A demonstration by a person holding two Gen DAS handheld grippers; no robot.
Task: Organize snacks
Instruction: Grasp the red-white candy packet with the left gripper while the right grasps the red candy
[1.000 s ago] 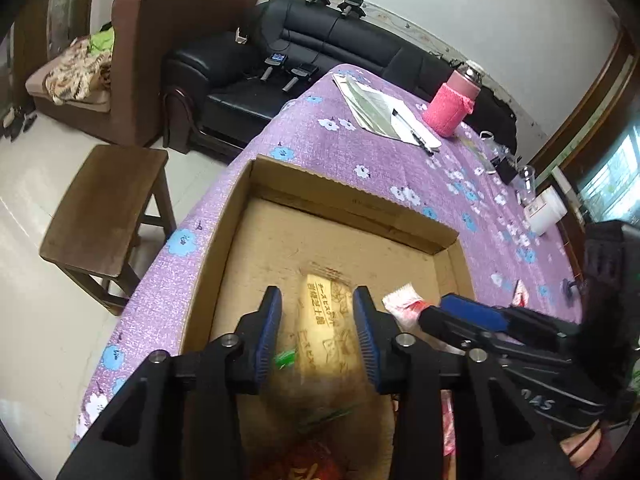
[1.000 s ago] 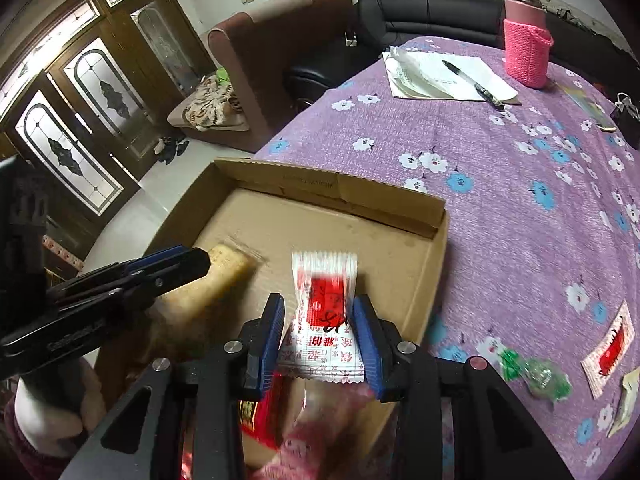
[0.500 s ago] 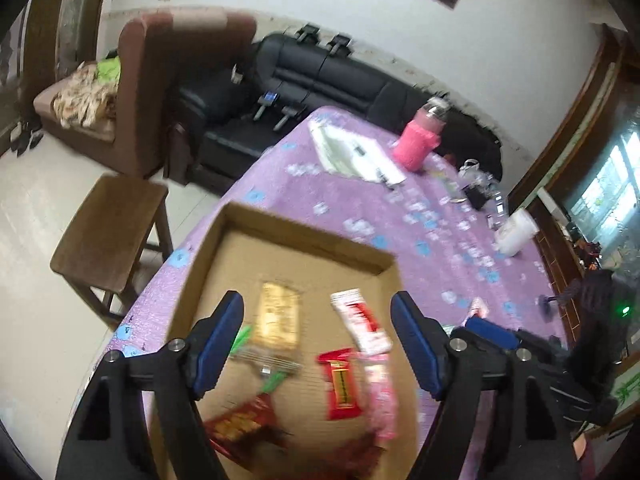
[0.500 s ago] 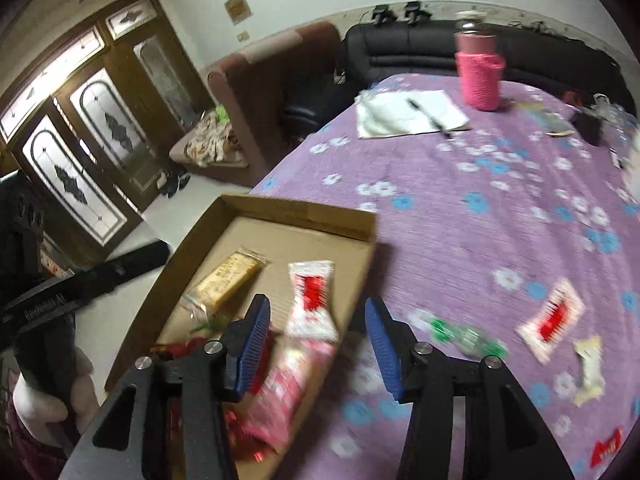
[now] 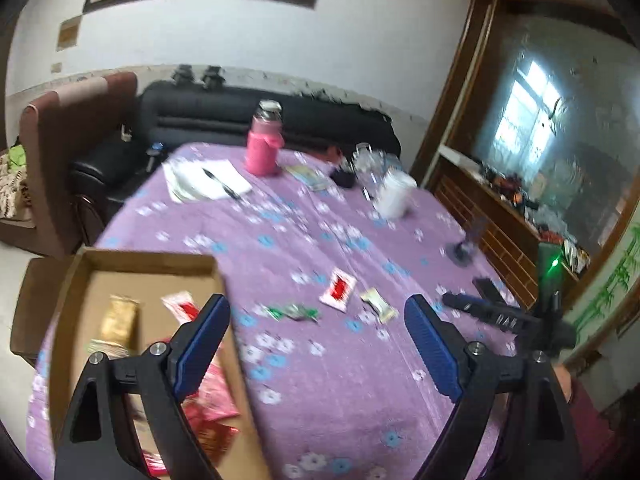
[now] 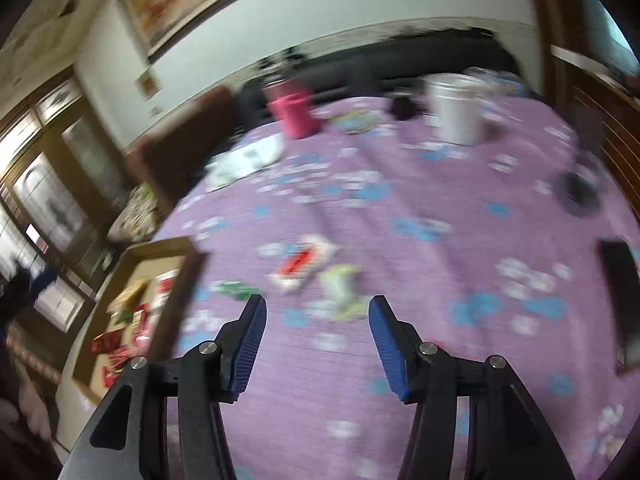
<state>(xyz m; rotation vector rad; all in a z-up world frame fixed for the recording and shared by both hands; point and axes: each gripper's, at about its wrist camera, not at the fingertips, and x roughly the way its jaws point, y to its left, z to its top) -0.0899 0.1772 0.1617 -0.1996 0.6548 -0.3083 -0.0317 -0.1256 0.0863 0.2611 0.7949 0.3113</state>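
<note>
A shallow cardboard box (image 5: 152,260) sits at the table's near left and holds several snack packets, among them a gold one (image 5: 118,320) and a red-and-white one (image 5: 182,306). The box also shows in the right wrist view (image 6: 160,246). Three snacks lie loose on the purple cloth: a green packet (image 5: 294,312), a red-and-white packet (image 5: 338,290) and a pale yellow packet (image 5: 378,304). My left gripper (image 5: 316,320) is open and empty above the box's right edge. My right gripper (image 6: 316,320) is open and empty above the cloth, just short of the yellow packet (image 6: 340,280).
A pink bottle (image 5: 264,146), papers with a pen (image 5: 208,184), a white cup (image 5: 394,198) and small dark items stand at the far side. A black phone (image 6: 620,284) lies at the right. A black sofa (image 5: 248,108) is beyond the table.
Both grippers let go of their packets into the box, opened wide, then rose and swung right toward the loose snacks on the cloth. The views are motion-blurred now.
</note>
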